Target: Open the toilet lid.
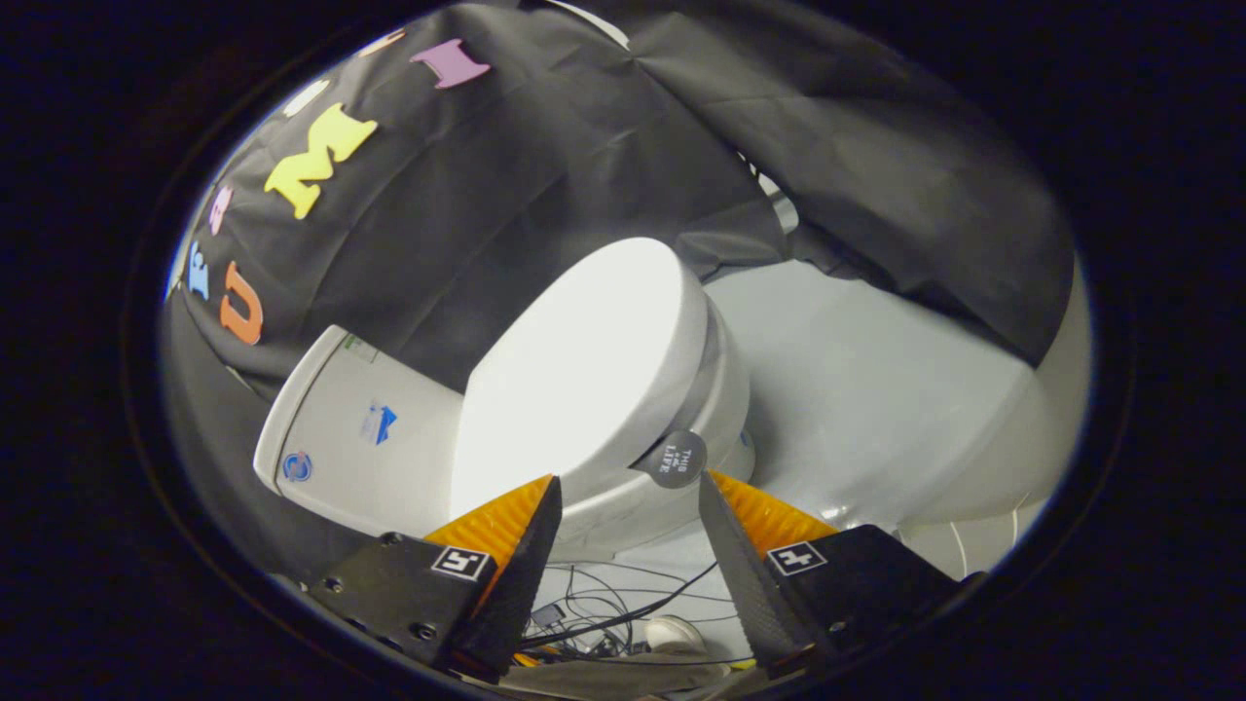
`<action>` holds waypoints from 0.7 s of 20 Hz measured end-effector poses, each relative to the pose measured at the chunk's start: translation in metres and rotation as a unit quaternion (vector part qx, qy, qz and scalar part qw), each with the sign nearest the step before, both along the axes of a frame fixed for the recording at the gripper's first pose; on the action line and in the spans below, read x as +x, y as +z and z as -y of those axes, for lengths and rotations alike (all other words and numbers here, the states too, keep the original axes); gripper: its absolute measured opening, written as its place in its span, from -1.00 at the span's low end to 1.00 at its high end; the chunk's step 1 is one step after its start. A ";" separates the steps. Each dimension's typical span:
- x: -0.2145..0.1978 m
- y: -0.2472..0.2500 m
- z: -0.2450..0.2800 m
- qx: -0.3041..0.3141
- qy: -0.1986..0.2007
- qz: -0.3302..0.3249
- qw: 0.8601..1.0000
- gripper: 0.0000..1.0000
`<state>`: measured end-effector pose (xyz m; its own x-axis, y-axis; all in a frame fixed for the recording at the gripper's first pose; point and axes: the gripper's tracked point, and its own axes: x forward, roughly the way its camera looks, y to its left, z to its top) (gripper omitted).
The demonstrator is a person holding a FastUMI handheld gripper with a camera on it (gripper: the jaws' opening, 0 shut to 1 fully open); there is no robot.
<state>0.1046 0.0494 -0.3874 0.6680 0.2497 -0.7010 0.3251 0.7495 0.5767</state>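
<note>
Two fingers of the claw [630, 497] stood spread apart, nothing pinched between them, and the front edge of the toilet lid [584, 370] sat in the gap just ahead of their tips. The lid was still down, closed flat over the seat and the bowl [715, 409], with the tank [350, 428] beyond it against the dark cloth wall. A small round dark tab [678, 459] stuck out from the lid's front rim, just beside the right finger's tip and not visibly touched by it; it looked like a stick-on handle put there so the lid could be lifted without reaching under the rim, which would explain why the claw was aimed at that corner rather than at the broad top. The whole scene appeared tilted, so the claw seemed to be held rolled to one side, perhaps to line its fingers up with the tab's flat face. The wide spread of the fingers suited an approach: room to slide either side of the tab or the rim before closing. Loose cables [623, 608] lay on the pale floor [876, 389] below and between the fingers, well under the bowl's front and out of the lid's path. By my reading the task had not really begun, since no grip was made and the lid had not risen. The next move would call for easing forward and closing on the tab; a glancing grip on so small a piece could slip.
</note>
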 end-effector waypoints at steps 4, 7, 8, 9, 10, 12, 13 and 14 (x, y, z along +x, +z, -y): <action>0.008 -0.022 0.001 0.043 -0.027 -0.013 0.999 0.67; 0.012 -0.042 0.000 0.055 -0.033 -0.032 0.997 0.61; 0.013 -0.047 0.003 0.056 -0.036 -0.038 0.997 0.60; 0.016 -0.049 0.003 0.065 -0.039 -0.036 0.996 0.60; 0.016 -0.049 0.006 0.073 -0.043 -0.034 0.996 0.58; 0.020 -0.054 0.015 0.079 -0.061 -0.032 0.994 0.50; 0.020 -0.060 0.016 0.081 -0.067 -0.042 0.994 0.45; 0.017 -0.066 0.013 0.086 -0.069 -0.054 0.992 0.40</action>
